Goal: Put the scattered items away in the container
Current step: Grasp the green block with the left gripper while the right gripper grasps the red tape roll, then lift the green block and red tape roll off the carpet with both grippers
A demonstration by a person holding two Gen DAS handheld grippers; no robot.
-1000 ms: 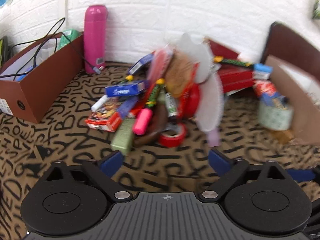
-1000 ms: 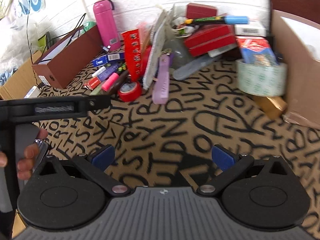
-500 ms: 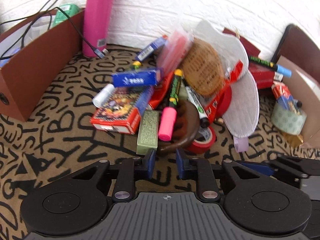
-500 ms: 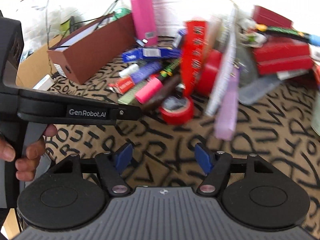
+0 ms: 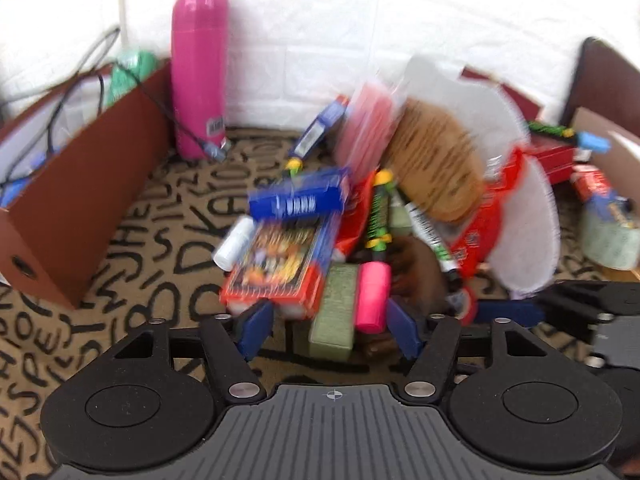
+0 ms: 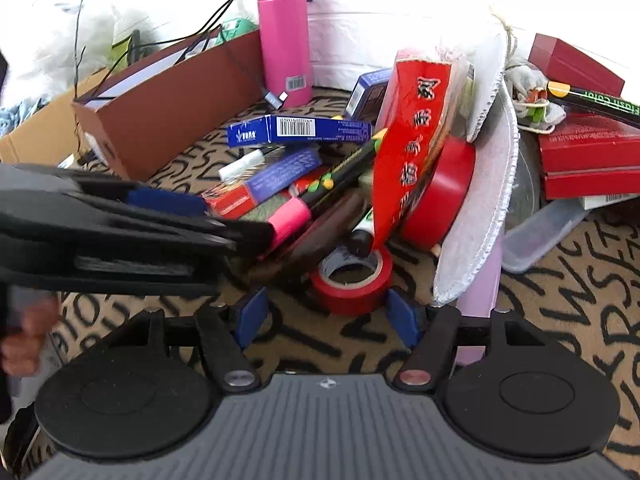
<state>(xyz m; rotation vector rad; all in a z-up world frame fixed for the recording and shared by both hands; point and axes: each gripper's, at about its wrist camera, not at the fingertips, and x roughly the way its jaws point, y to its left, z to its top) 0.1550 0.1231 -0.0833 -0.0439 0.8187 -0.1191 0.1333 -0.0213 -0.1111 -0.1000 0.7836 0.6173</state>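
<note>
A pile of items lies on the letter-print cloth. In the left wrist view my left gripper (image 5: 330, 330) is open, its blue fingers either side of a green block (image 5: 335, 312) and a pink highlighter (image 5: 373, 296), beside a red card box (image 5: 276, 268). In the right wrist view my right gripper (image 6: 326, 316) is open around a red tape roll (image 6: 352, 280); whether the pads touch it I cannot tell. The left gripper (image 6: 168, 204) reaches in from the left there. A brown open box (image 5: 76, 200) stands at the left, also in the right wrist view (image 6: 172, 104).
A pink bottle (image 5: 199, 72) with a cable stands by the white wall. A blue carton (image 6: 298, 130), red packet (image 6: 412, 140), white pads (image 6: 484, 184), red boxes (image 6: 588, 156) and a clear tub (image 6: 540, 232) crowd the pile. A cardboard box (image 5: 612, 148) is at the right.
Both grippers have moved in to the pile. The left gripper, nearly shut half a second ago, has opened around the green block and highlighter. The right gripper now frames the red tape.
</note>
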